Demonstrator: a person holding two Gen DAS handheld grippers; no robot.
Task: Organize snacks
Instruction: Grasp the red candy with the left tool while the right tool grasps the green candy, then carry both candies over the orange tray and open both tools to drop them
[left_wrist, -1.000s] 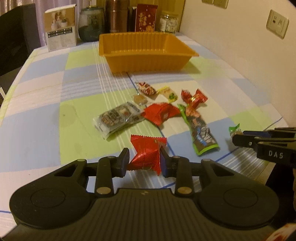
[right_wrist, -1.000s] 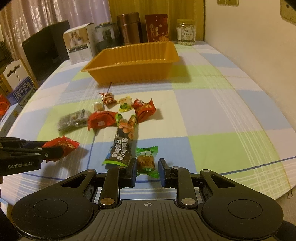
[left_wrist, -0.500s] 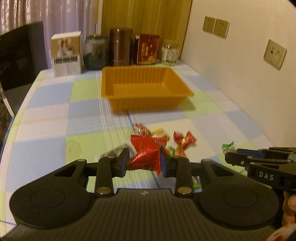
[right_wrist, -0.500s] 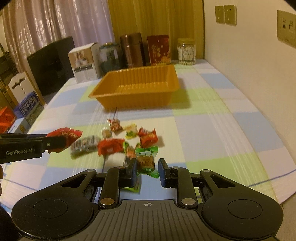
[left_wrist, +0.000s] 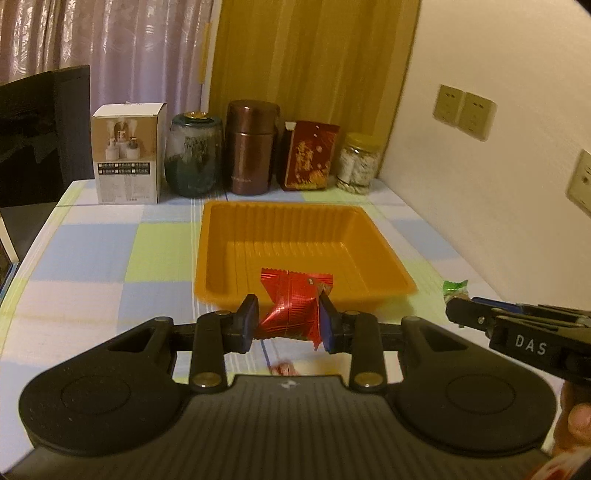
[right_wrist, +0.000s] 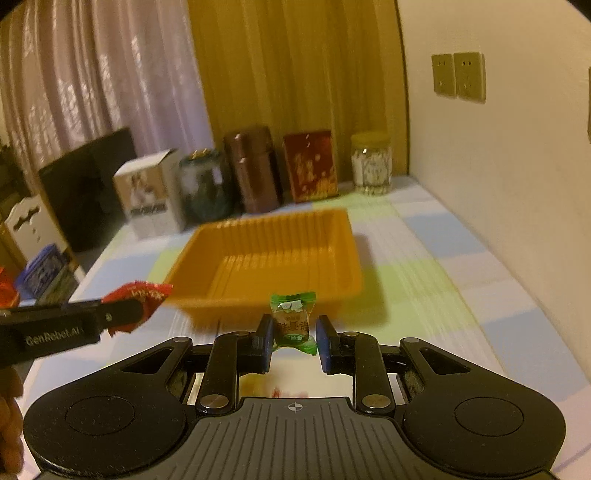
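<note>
Held level above a checked tablecloth (left_wrist: 92, 254), the left gripper (left_wrist: 288, 323) pinches a red foil snack (left_wrist: 291, 308) between its fingers, pointed at the near rim of an empty orange tray (left_wrist: 295, 236) straight ahead. To its right the right gripper (right_wrist: 293, 341) reaches forward alongside, clamped on a green-wrapped candy (right_wrist: 293, 319), the tray just beyond its fingertips. Jars and boxes line the table's far edge behind the tray.

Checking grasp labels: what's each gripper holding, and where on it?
Left gripper: red snack packet, pinched across its middle. Right gripper: green candy, by its sides.
</note>
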